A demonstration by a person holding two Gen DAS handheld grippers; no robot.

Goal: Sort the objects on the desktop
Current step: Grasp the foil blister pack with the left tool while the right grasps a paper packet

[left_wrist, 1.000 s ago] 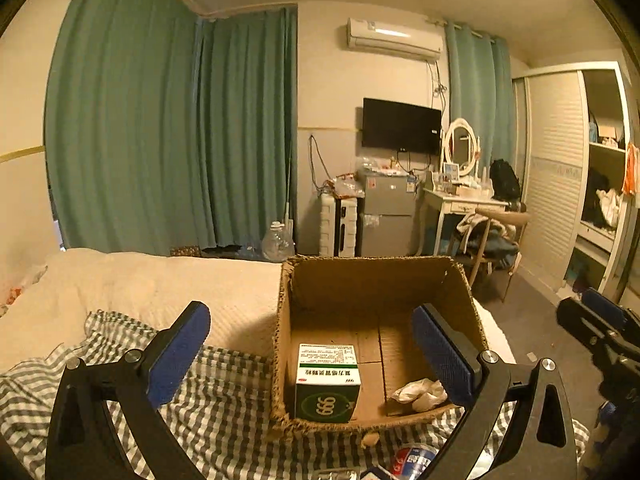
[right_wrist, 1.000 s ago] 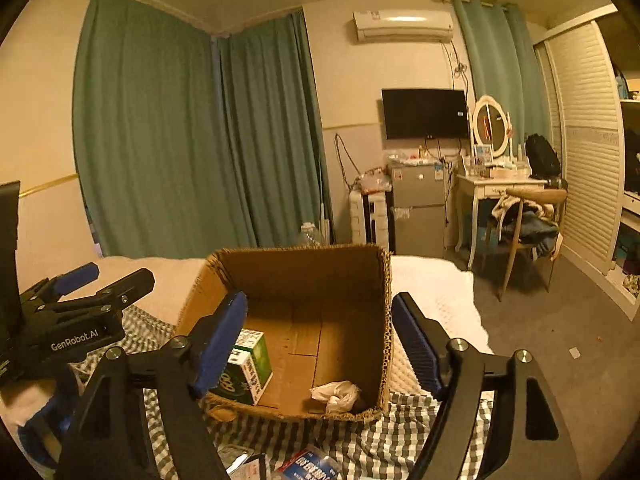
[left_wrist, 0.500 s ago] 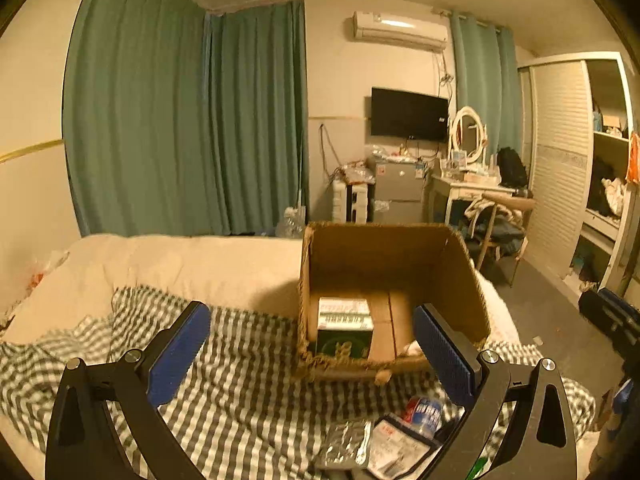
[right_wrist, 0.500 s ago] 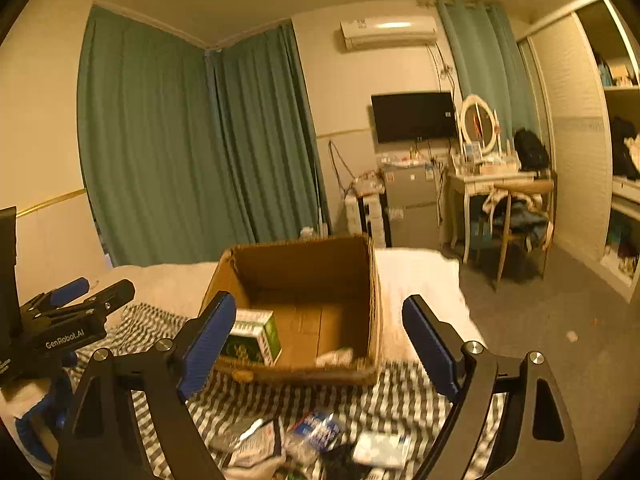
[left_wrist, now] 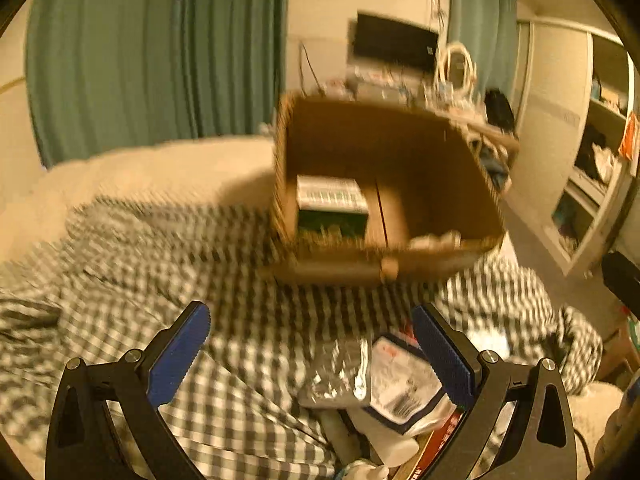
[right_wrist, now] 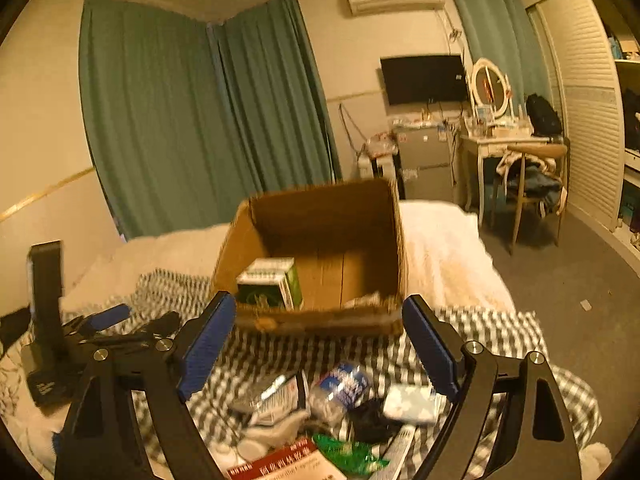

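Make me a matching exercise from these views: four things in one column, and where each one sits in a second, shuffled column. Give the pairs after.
Things:
1. green box
2. television
3. plastic bottle
4. chair

Places:
A. on the wall beside the oval mirror
B. in the pile on the checked blanket, near the camera
C. inside the cardboard box, at its left side
D. on the floor at the white desk

Pairs: 1-C, 2-A, 3-B, 4-D
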